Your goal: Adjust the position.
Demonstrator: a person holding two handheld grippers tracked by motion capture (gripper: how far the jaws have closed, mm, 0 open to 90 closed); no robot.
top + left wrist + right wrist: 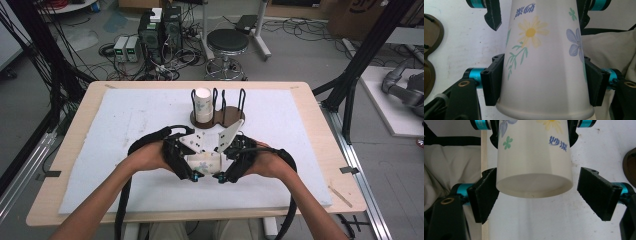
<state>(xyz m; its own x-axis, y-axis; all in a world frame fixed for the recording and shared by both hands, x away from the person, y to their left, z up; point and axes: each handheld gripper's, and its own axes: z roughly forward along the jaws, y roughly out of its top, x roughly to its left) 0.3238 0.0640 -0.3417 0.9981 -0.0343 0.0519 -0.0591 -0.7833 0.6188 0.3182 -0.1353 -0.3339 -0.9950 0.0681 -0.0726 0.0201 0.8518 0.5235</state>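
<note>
Cup of white paper, printed with a yellow daisy, blue flowers, green sprigs and blue characters — lying on its side in the air between the 2 grippers, low over the white mat at the near middle of the bench. In the left gripper view the cup runs away from the camera, rim end nearest, narrowing toward the far end.

Left gripper: jaws closed on the cup near its rim, both black pads pressed flat against the wall, 1 on each side; this gripper carries the cup.

Right gripper: jaws spread wide around the cup's base end. In the right gripper view the cup points its base at the camera; this gripper has its left jaw right at the cup wall, contact not clear, and its right jaw standing clear with white mat showing in the gap — no grip here.

Both hands meet at the middle of the mat, grey plates on top of the grippers nearly touching.

Behind them, toward the far edge of the mat: a brown holder with black wire loops, and a 2nd white cup standing upright in its left slot.
</note>
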